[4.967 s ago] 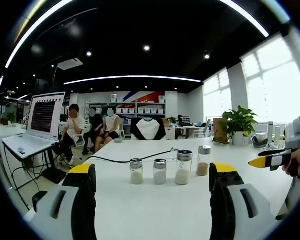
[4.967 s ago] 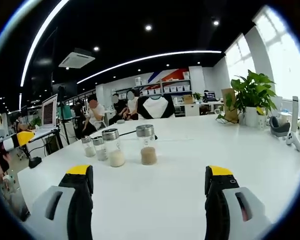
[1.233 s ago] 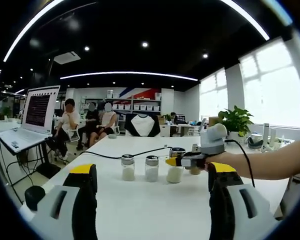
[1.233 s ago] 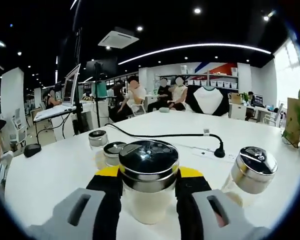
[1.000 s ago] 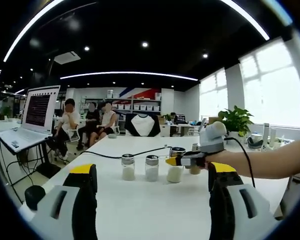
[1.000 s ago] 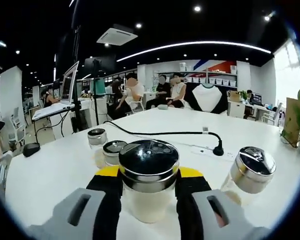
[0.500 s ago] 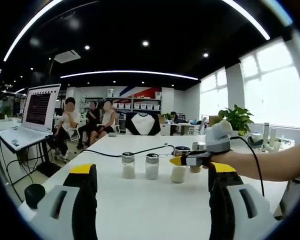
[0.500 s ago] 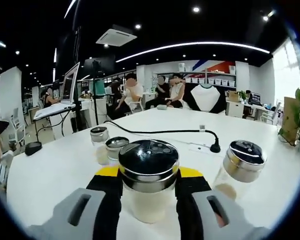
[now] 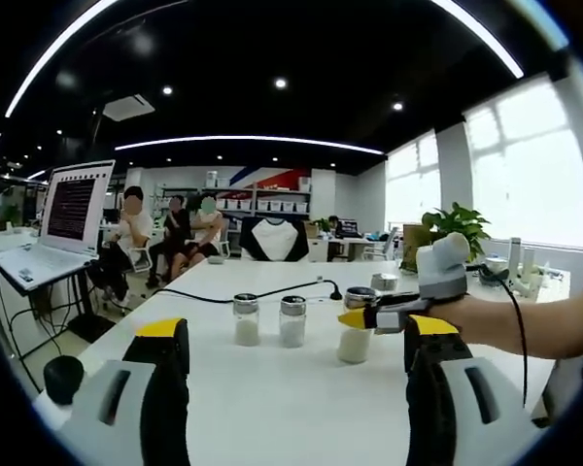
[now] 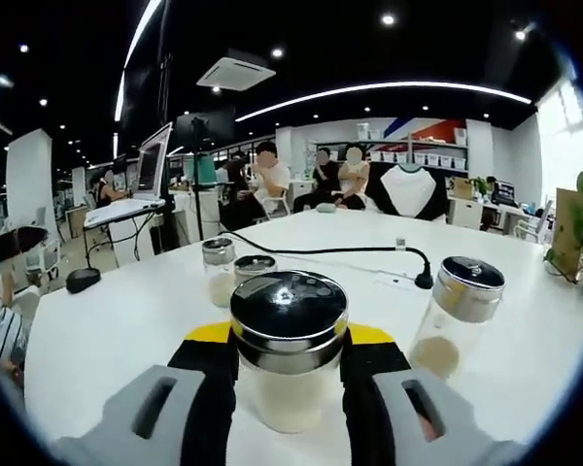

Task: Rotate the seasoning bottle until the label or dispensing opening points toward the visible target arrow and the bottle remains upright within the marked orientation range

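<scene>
White table (image 9: 291,388) in an office, right gripper (image 10: 289,361) jaws pinching seasoning bottle (image 10: 289,349), left gripper (image 9: 296,361) jaws spread.

Open office: dark ceiling with strip lights (image 9: 243,144), bright windows (image 9: 525,175) at 3 o'clock, white table (image 9: 291,388), shelves (image 9: 262,199) at 12.

Clear glass seasoning bottle (image 10: 290,354) with a shiny metal shaker lid pierced by small holes, holding pale white powder. Upright, pinched at the neck between the right gripper (image 10: 290,361) fingers (image 10: 212,361). Seen farther off as well, upright above the white desk (image 9: 301,388).
</scene>
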A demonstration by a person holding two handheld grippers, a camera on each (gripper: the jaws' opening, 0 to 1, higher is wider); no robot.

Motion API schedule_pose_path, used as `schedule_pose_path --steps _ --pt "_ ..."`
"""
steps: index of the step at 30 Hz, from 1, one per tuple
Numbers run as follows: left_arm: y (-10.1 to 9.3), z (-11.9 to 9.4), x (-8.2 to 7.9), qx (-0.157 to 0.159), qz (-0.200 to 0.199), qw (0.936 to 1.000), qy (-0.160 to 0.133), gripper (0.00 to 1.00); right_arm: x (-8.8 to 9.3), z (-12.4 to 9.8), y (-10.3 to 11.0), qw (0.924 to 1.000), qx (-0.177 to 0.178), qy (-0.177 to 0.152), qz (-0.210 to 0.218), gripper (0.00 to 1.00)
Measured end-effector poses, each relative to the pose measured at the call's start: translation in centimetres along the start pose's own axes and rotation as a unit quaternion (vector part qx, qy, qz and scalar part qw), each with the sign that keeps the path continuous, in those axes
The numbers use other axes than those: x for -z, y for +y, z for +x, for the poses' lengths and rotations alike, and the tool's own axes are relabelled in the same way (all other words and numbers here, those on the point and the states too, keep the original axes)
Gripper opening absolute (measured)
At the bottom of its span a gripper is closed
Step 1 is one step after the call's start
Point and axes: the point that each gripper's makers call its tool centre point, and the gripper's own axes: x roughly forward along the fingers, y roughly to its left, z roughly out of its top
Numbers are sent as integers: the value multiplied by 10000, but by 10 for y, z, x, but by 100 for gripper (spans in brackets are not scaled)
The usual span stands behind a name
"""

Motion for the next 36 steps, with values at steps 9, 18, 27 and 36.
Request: schedule_pose_path --steps 9,18,27,36 --pt "1 -1 1 -13 -29 10000 -14 97 4 -12 15 9997 -201 117 14 40" --pt "-1 2 2 35 -21 10000 -28 97 8 -24 25 9996 -274 101 12 40" --pt "-7 1 1 127 -9 9999 -35 97 12 -33 32 9995 -290 76 42 40" --pt "-10 0 2 148 -26 9999 -17 96 13 -33 31 9994 -338 15 51 40"
